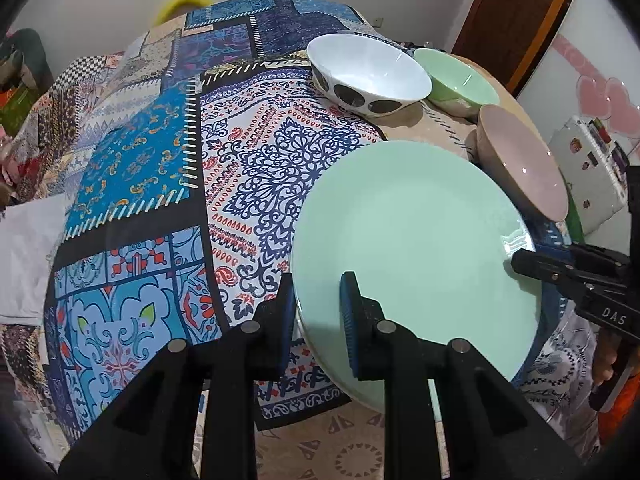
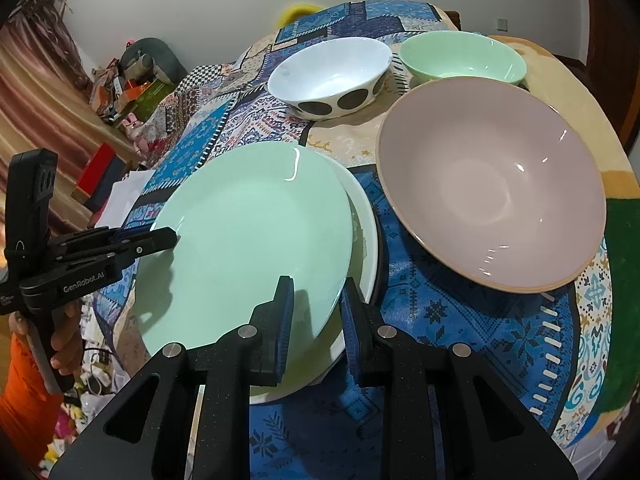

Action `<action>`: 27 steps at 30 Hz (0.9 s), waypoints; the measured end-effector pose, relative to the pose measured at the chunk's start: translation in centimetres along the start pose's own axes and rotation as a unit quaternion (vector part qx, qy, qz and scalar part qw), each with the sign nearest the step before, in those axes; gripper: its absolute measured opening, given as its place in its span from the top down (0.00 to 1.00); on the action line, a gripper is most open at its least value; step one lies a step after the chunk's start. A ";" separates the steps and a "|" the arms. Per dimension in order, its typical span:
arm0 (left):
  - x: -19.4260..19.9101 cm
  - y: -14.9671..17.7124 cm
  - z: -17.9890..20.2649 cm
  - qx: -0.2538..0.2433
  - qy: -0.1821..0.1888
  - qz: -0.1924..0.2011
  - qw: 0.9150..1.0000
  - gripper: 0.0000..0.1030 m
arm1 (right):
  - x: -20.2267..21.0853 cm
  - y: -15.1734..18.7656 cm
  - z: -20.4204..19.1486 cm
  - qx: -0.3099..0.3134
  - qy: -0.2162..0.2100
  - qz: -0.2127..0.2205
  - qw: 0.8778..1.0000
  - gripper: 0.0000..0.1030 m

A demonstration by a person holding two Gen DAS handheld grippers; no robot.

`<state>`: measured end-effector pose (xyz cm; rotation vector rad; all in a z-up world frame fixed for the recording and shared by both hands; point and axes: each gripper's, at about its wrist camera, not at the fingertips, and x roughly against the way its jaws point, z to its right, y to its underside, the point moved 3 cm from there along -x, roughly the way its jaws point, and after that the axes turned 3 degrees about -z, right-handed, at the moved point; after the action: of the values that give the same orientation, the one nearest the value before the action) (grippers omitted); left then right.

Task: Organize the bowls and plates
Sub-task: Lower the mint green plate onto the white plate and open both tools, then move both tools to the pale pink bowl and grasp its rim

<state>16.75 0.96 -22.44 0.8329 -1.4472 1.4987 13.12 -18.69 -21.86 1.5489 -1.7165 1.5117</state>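
A mint green plate [image 1: 416,248] [image 2: 248,240] is held tilted between both grippers, above a white plate [image 2: 362,232] on the patterned cloth. My left gripper [image 1: 318,312] straddles the plate's left rim, one finger above and one below; it also shows in the right wrist view [image 2: 160,240]. My right gripper [image 2: 316,316] straddles the right rim the same way and shows in the left wrist view [image 1: 528,260]. A pink bowl [image 2: 488,184] [image 1: 524,160], a white spotted bowl [image 2: 332,76] [image 1: 368,72] and a green bowl [image 2: 460,58] [image 1: 456,80] stand behind.
The table [image 1: 160,160] is covered with a blue patchwork cloth. A white cloth [image 1: 24,256] lies off its left side. A white appliance [image 1: 588,168] stands at the right. Clutter and boxes [image 2: 120,88] lie on the floor at the left.
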 end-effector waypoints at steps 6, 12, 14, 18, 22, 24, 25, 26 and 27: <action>-0.3 0.2 0.2 -0.012 -0.009 -0.001 1.000 0.79 | 0.0 0.0 0.1 0.001 -0.003 0.000 1.000 0.79; -0.3 0.1 -0.1 -0.007 0.002 -0.004 1.000 0.79 | 0.0 -0.1 0.0 0.001 0.001 0.001 1.000 0.81; -0.2 0.1 0.0 -0.007 0.002 -0.004 1.000 0.79 | 0.2 0.0 -0.2 0.008 0.010 0.003 1.000 0.81; 0.1 0.1 0.0 -0.008 0.010 -0.003 1.000 0.79 | 1.0 0.0 -0.4 0.026 0.039 0.014 0.999 0.80; 1.3 -0.2 0.0 -0.007 0.005 0.011 1.000 0.75 | 2.2 -0.4 0.3 0.020 0.037 0.025 0.999 0.80; 2.2 -0.5 0.1 -0.006 0.002 0.023 1.000 0.70 | 3.0 -0.5 0.5 0.019 0.041 0.034 0.998 0.80; 2.7 -0.8 0.2 -0.005 0.001 0.030 1.000 0.69 | 3.5 -0.6 0.6 0.018 0.043 0.041 0.998 0.80; 3.3 -1.1 0.4 -0.006 0.001 0.037 0.999 0.66 | 3.9 -0.7 0.7 0.018 0.044 0.046 0.998 0.79; 3.8 -1.4 0.6 -0.006 0.000 0.043 0.999 0.62 | 4.4 -0.8 0.8 0.016 0.044 0.054 0.997 0.79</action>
<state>16.42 0.81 -18.35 0.7725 -1.5069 1.5524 12.71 -21.30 -18.13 1.4033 -1.7579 1.6422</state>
